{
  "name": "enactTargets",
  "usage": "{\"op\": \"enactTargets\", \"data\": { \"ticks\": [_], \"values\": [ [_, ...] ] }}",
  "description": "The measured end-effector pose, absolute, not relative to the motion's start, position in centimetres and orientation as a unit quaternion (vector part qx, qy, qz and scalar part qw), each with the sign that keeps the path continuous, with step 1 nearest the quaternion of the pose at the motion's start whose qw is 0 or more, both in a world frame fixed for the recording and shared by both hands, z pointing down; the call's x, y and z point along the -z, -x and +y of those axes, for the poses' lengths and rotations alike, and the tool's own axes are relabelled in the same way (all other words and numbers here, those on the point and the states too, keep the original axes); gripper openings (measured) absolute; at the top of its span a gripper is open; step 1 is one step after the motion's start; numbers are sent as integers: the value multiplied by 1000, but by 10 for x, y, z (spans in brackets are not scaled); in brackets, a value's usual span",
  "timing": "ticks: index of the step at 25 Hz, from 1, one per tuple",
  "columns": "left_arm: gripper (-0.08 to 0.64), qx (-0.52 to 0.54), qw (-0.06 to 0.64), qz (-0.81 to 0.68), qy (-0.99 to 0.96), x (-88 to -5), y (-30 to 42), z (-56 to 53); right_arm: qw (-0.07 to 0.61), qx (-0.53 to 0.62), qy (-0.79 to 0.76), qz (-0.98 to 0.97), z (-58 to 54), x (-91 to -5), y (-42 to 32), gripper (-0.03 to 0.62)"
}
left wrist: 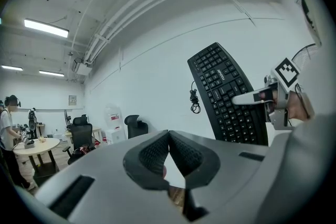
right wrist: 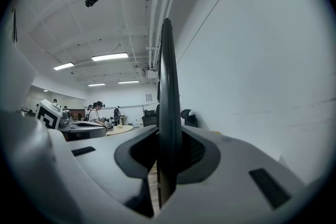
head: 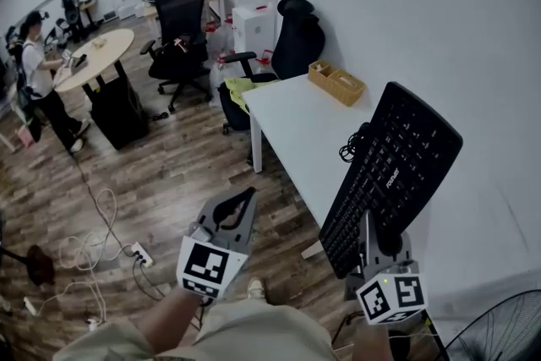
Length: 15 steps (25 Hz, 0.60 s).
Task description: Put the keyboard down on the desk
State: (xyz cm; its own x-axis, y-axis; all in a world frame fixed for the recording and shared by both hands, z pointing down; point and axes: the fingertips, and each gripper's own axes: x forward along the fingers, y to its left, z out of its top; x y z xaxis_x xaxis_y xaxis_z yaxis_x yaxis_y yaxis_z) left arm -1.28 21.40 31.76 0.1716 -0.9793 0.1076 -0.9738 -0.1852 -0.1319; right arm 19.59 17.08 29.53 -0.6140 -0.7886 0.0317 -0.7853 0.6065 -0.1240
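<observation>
We hold the black keyboard point(head: 393, 169) in the right gripper point(head: 376, 239), low and right of centre in the head view. Its fingers are clamped on the keyboard's near short end, closed to a narrow gap that the board's thickness fills. In the right gripper view the keyboard stands edge-on between the two pads as a thin dark blade running up the middle of the frame. It is raised and steeply tilted, keys facing left in the head view, above the white desk point(head: 296, 127), which stretches from the centre of that frame towards the right. We cannot tell whether any part of it touches the desk. Its coiled cable point(head: 350, 144) hangs at the keyboard's left edge over the desktop. Our left gripper point(head: 247, 197) sits at lower centre-left over the wooden floor point(head: 169, 173). Its fingers are closed with the tips meeting, and they hold nothing. A shallow wooden tray point(head: 336, 83) rests on the desk's far end, just above centre. A black office chair point(head: 296, 42) stands just beyond it.
</observation>
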Motion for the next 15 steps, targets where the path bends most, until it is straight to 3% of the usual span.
{"op": "enactTargets", "data": {
  "ticks": [15],
  "values": [
    [23, 80, -3, 624, 777, -336, 102, 111, -20, 87, 474, 876, 58, -325, -126, 84]
  ]
}}
